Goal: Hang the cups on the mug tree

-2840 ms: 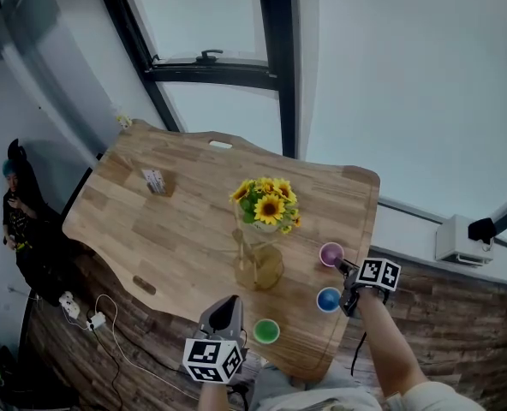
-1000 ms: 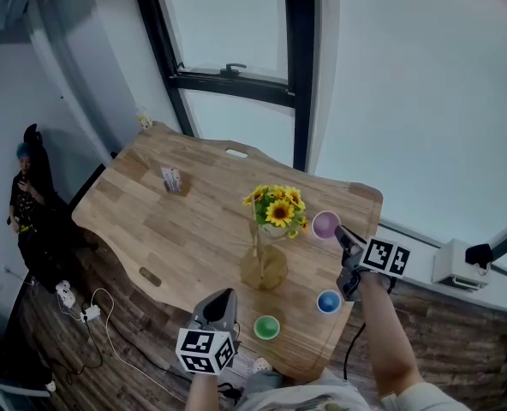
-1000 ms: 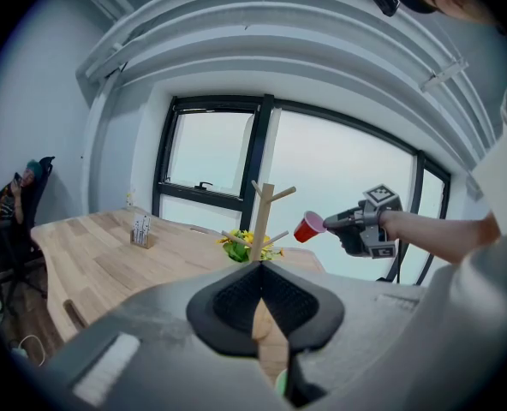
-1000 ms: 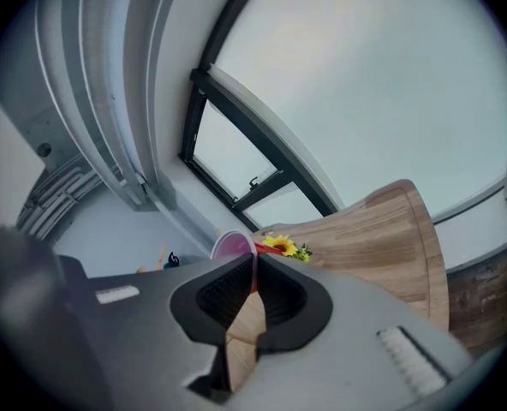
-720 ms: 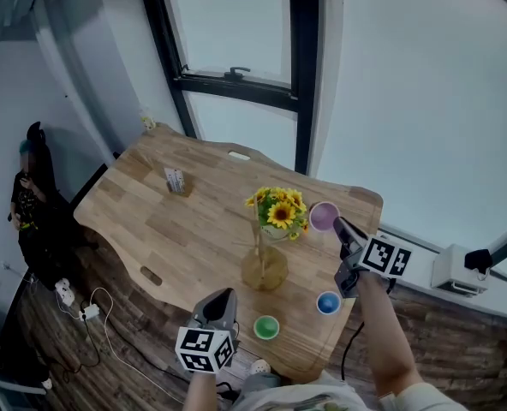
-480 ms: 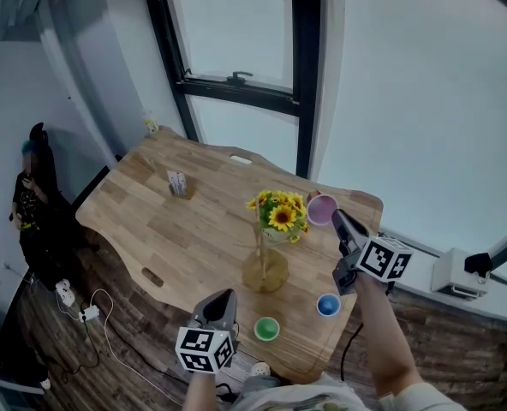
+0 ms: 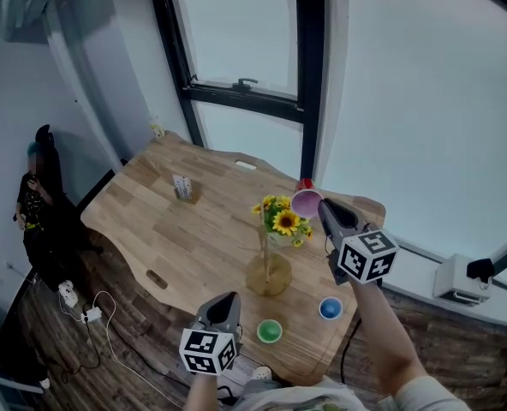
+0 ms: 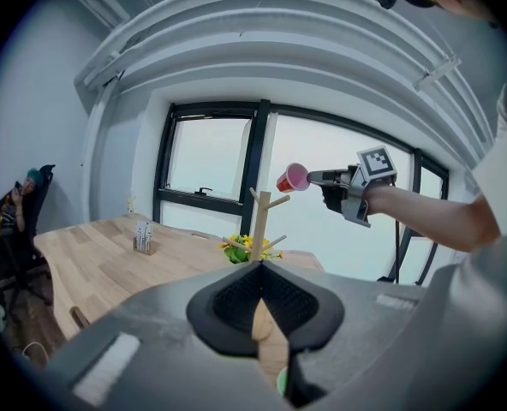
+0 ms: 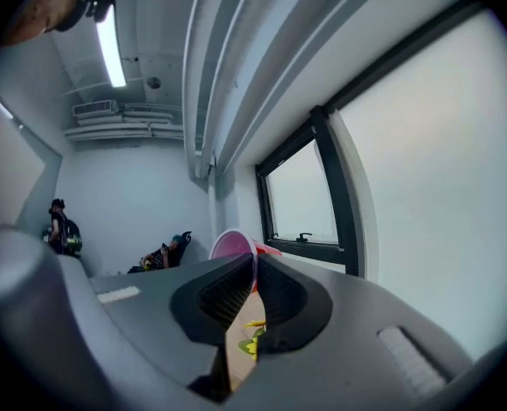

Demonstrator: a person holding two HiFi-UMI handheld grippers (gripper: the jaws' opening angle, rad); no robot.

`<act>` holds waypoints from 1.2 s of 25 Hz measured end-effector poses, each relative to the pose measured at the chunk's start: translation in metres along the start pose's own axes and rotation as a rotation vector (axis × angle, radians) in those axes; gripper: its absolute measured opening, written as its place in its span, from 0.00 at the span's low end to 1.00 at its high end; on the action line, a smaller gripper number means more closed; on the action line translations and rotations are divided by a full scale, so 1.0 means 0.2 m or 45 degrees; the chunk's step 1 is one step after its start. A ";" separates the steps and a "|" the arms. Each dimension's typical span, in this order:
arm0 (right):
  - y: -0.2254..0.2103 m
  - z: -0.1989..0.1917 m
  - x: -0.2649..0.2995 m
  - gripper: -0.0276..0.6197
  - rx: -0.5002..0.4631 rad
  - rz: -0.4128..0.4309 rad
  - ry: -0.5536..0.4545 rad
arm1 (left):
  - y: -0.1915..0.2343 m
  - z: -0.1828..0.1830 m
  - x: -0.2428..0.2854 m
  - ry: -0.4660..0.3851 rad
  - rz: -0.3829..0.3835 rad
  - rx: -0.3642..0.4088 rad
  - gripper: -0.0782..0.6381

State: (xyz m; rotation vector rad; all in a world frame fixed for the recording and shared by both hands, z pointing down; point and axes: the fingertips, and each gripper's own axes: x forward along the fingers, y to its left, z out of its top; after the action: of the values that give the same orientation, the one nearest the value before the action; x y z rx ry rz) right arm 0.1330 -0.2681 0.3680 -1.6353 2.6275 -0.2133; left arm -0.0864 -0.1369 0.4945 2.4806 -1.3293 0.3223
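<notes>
Pink cup [image 7: 306, 202] is gripped by its rim in the right tongs [image 7: 320, 205], high beside the mug tree [image 7: 265, 251]; left tongs [image 7: 229, 300] are closed, empty.

I read this as an office room. Tall black-framed windows [image 7: 236, 41], a wooden surface [image 7: 193, 238], a seated person [image 7: 32, 199] by the wall.

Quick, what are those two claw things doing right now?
Left gripper: closed, nothing between its jaws.
Right gripper: closed on the rim of the pink cup.
</notes>
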 end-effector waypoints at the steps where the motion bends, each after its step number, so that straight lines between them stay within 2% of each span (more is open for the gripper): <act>1: 0.02 0.01 0.02 0.07 -0.046 0.004 0.004 | 0.00 0.00 0.00 -0.001 0.001 0.001 0.11; 6: 0.09 0.01 0.09 0.07 -0.190 0.024 0.032 | 0.00 -0.02 -0.01 0.003 0.003 -0.011 0.11; 20: 0.18 0.00 0.30 0.07 -0.380 0.048 0.077 | -0.05 -0.04 0.01 0.013 -0.031 -0.030 0.11; 25: 0.22 -0.01 0.36 0.07 -0.576 0.026 0.079 | -0.06 -0.06 0.00 0.027 -0.033 -0.039 0.11; 30: 0.26 -0.02 0.40 0.07 -0.719 0.006 0.057 | -0.05 -0.09 0.00 0.039 -0.021 -0.056 0.11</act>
State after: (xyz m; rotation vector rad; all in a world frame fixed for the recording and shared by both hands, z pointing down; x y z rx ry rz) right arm 0.0512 -0.3180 0.3675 -1.7649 2.8960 0.5497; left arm -0.0787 -0.1255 0.5089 2.4401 -1.2891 0.3222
